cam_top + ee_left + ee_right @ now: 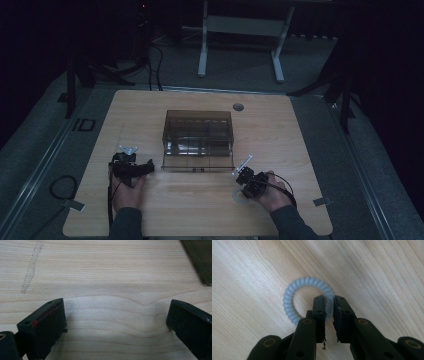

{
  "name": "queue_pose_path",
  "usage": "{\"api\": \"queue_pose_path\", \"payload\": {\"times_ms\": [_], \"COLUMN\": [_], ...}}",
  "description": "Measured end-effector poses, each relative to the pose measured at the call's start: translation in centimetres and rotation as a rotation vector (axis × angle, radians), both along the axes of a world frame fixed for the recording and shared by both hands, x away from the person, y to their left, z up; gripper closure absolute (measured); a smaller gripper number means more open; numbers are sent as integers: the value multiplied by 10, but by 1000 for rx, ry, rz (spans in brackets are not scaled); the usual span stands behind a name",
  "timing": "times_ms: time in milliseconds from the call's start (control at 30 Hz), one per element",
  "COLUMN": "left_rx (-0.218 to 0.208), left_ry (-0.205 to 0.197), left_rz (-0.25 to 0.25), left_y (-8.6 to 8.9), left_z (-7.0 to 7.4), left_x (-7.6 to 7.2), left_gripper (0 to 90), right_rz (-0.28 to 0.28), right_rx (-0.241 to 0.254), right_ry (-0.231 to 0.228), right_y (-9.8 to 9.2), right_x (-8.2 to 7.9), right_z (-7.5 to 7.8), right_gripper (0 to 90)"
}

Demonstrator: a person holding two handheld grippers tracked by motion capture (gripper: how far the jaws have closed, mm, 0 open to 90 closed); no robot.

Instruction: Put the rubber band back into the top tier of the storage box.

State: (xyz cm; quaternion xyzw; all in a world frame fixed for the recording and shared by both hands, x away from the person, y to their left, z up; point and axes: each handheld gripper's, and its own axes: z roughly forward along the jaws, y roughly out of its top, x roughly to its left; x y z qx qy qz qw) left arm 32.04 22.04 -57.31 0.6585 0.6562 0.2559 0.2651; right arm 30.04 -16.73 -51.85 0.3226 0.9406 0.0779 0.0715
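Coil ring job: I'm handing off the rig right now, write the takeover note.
Right gripper: jaws closed on one side of the pale blue coil ring, which lies flat on the table near the right front; not yet lifted.
Left gripper: open, nothing between its jaws, resting over bare wood at the left front.
Smoky clear box: mid-table, between and beyond the two grippers; what is inside it cannot be told.
Done: ring gripped.
Left: lift the ring and carry it on, probably to the box; the left gripper is free to help there.
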Motion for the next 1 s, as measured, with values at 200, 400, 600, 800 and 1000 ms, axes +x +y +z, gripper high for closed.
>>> {"api": "queue_pose_path", "payload": {"times_ms": [200, 400, 600, 800, 1000], "left_rx": [0, 0, 0, 0, 0], "left_ry": [0, 0, 2, 2, 2], "left_rz": [0, 0, 0, -1, -1], "left_y": [0, 0, 0, 0, 0], "left_z": [0, 0, 0, 0, 0], "left_x": [0, 0, 0, 0, 0], "left_gripper": [23, 23, 23, 23, 23], "right_rz": [1, 7, 10, 21, 26], "right_rx": [-22, -34, -44, -65, -75], "right_ry": [20, 27, 39, 62, 65], "right_y": [1, 2, 3, 5, 7], "right_x": [1, 3, 4, 8, 9], "right_z": [-4, -5, -5, -5, -5], "right_gripper": [785, 794, 795, 785, 818]}}
